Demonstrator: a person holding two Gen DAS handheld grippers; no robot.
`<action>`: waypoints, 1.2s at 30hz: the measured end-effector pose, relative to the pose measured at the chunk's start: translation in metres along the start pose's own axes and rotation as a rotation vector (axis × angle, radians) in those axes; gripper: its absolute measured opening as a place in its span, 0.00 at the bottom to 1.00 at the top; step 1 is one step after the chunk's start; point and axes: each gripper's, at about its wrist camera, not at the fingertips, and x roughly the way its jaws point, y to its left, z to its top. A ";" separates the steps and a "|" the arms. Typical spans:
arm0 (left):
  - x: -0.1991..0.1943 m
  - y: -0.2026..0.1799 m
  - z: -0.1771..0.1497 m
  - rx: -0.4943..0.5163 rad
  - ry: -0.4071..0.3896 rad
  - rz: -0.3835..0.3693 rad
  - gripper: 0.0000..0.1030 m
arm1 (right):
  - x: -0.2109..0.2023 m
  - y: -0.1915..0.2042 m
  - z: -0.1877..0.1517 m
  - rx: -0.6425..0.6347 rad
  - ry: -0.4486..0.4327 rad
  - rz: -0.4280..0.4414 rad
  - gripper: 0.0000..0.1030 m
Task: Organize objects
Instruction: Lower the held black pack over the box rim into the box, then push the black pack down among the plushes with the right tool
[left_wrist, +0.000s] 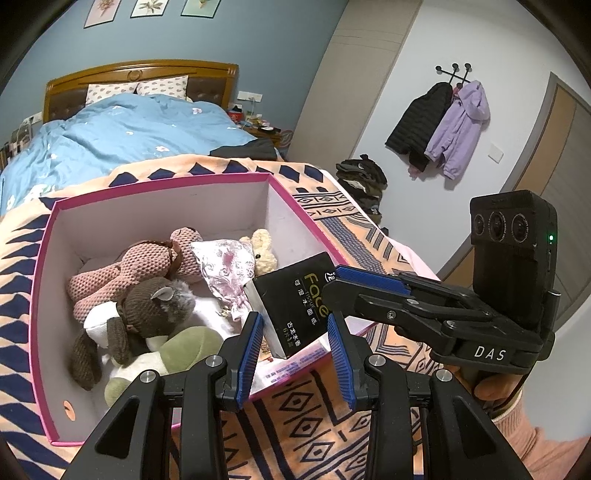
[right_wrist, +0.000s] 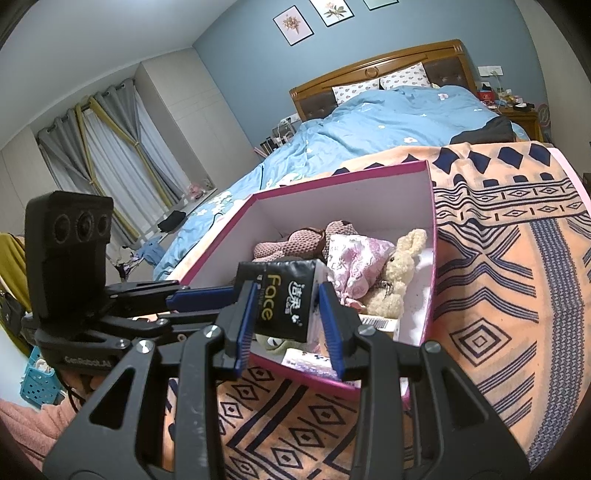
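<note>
A pink-rimmed open box (left_wrist: 51, 295) (right_wrist: 432, 206) sits on an orange patterned blanket (left_wrist: 332, 413) (right_wrist: 517, 295). Inside lie several plush toys: a pink knit one (left_wrist: 140, 266), a brown one (left_wrist: 155, 302), a green one (left_wrist: 184, 350), a cream bunny (left_wrist: 264, 251) (right_wrist: 399, 266), and a pink floral pouch (left_wrist: 225, 266) (right_wrist: 354, 262). My right gripper (right_wrist: 286, 314) (left_wrist: 332, 284) is shut on a black "Face" tissue pack (right_wrist: 280, 299) (left_wrist: 295, 306) over the box's near edge. My left gripper (left_wrist: 295, 354) (right_wrist: 184, 295) is open, just before the box, beside the pack.
A bed with a blue duvet (left_wrist: 129, 133) (right_wrist: 388, 118) lies beyond the box. Jackets (left_wrist: 443, 125) hang on the wall at right, with a clothes pile (left_wrist: 362, 181) below. Curtains (right_wrist: 110, 155) and a blue basket (right_wrist: 37, 380) are at left.
</note>
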 end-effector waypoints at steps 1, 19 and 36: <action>0.000 0.001 0.000 -0.002 0.000 0.000 0.35 | 0.001 0.000 0.001 -0.002 0.002 0.000 0.36; 0.004 0.006 0.002 -0.012 0.011 0.007 0.35 | 0.010 -0.002 0.004 -0.002 0.020 -0.006 0.36; 0.011 0.009 0.001 -0.020 0.024 0.010 0.35 | 0.014 -0.005 0.003 0.009 0.029 -0.006 0.36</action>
